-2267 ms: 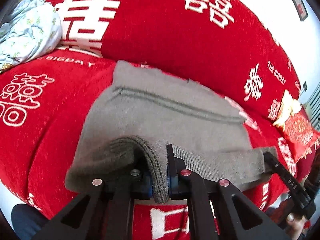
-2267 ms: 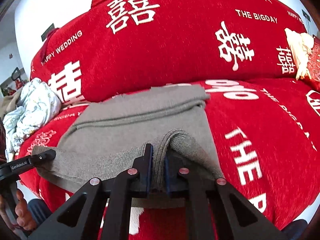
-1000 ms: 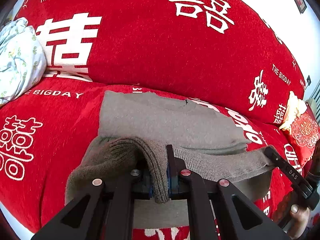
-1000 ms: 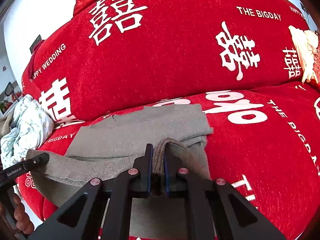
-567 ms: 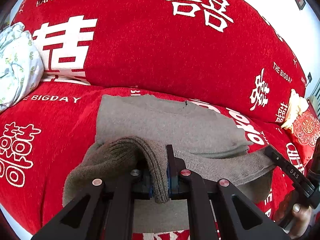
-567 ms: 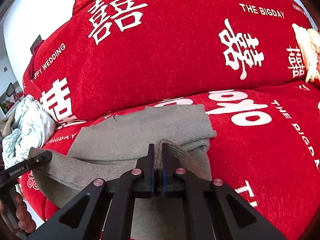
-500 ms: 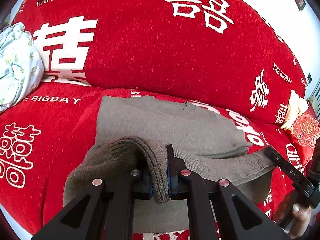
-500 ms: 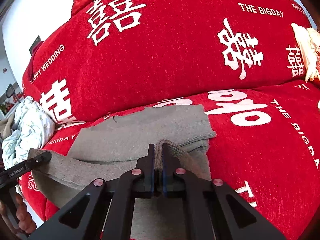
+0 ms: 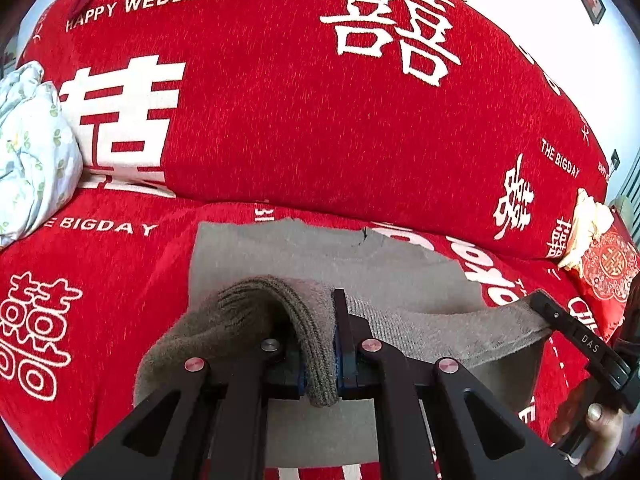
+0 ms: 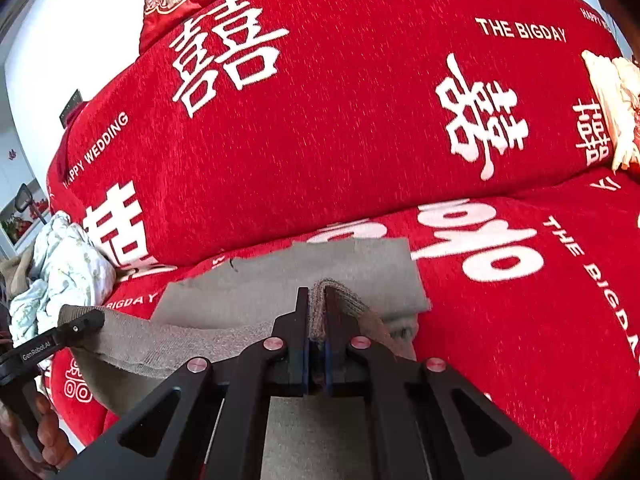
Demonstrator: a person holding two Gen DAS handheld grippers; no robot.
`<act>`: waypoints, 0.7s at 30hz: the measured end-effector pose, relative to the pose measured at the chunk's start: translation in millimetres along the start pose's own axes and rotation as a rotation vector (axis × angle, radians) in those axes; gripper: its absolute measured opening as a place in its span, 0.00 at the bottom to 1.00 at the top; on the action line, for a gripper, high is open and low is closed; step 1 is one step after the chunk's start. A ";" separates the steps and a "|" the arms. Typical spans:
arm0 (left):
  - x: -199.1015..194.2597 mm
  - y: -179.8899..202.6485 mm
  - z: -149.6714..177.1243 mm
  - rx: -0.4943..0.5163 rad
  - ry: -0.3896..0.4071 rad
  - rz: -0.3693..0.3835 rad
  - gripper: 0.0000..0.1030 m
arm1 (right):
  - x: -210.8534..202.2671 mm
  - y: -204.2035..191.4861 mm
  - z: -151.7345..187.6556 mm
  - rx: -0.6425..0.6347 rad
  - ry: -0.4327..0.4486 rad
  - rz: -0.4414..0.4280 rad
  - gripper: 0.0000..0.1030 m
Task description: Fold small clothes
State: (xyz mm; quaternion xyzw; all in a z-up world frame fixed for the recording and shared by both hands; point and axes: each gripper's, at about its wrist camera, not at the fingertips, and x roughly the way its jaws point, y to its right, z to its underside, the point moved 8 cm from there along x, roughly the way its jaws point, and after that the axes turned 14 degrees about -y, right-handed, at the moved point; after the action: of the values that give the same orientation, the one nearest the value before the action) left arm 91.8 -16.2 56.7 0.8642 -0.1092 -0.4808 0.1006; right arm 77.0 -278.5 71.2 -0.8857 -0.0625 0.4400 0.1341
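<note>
On the red sofa cover [image 9: 280,140]: grey knit garment [image 9: 320,252], far part flat — near ribbed edge raised, clamped by left gripper [image 9: 320,344] and right gripper [image 10: 316,320].

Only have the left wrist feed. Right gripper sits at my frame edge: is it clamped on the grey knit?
Observer: Yes. In the right wrist view the right gripper is shut on a pinched ridge of the grey knit garment, with cloth between both pads.
Operator: Garment's right edge tidy?
Observer: Not quite. Under the flat top layer, lower layers bunch out at the right edge onto the red sofa cover.
Operator: Anything by the floral bundle?
Observer: A beige-brown cloth lies beside the floral bundle, at the left frame edge.
</note>
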 end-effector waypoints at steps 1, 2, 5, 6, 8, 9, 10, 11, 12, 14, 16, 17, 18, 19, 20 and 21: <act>0.2 -0.6 -1.8 -0.003 0.000 0.001 0.10 | -0.6 -1.3 -3.7 -0.003 0.005 -0.001 0.05; 0.5 -1.5 -3.4 -0.007 -0.001 0.004 0.10 | -0.9 -1.8 -5.7 -0.005 0.007 -0.002 0.05; 3.7 -3.5 -8.6 -0.014 -0.005 0.003 0.10 | 0.4 -4.7 -12.6 -0.011 0.012 -0.004 0.05; 4.8 -4.3 -10.0 -0.015 -0.006 0.002 0.10 | 1.8 -5.5 -15.1 -0.013 0.013 -0.004 0.05; 6.6 -5.9 -13.1 -0.021 -0.009 0.005 0.10 | 3.7 -6.1 -18.1 -0.012 0.013 -0.006 0.05; 7.1 -6.4 -14.3 -0.022 -0.009 0.005 0.10 | 4.8 -6.3 -19.9 -0.011 0.013 -0.006 0.05; 7.6 -6.8 -15.7 -0.023 -0.008 0.005 0.10 | 5.5 -6.3 -21.1 -0.010 0.013 -0.006 0.05; 8.2 -7.1 -16.9 -0.023 -0.008 0.005 0.10 | 6.3 -6.4 -22.0 -0.009 0.013 -0.007 0.05; 8.4 -7.2 -17.1 -0.023 -0.009 0.005 0.10 | 7.5 -6.6 -23.7 -0.010 0.013 -0.007 0.05; 10.3 -7.9 -20.3 -0.022 -0.010 0.004 0.10 | 8.3 -6.8 -24.7 -0.009 0.013 -0.006 0.05; 12.8 -8.1 -23.7 -0.021 -0.011 0.003 0.10 | 10.7 -7.2 -27.7 -0.010 0.012 -0.004 0.05; 14.5 -8.4 -25.6 -0.021 -0.012 0.002 0.10 | 11.8 -7.2 -29.3 -0.010 0.012 -0.003 0.05; 15.8 -8.6 -27.1 -0.020 -0.013 0.001 0.10 | 13.1 -7.1 -31.0 -0.009 0.012 -0.003 0.05; 16.8 -8.9 -28.4 -0.019 -0.014 0.000 0.10 | 14.7 -6.8 -33.1 -0.008 0.011 -0.003 0.05; 17.9 -9.3 -30.0 -0.018 -0.014 0.000 0.10 | 16.3 -6.6 -35.4 -0.007 0.011 -0.003 0.05; 18.9 -9.8 -31.7 -0.018 -0.014 0.000 0.10 | 17.8 -6.4 -37.2 -0.006 0.011 -0.003 0.05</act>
State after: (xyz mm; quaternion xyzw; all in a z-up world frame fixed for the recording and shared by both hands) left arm 129.4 -10.0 55.0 0.8599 -0.1055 -0.4877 0.1076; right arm 117.4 -275.1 80.9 -0.8885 -0.0645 0.4347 0.1322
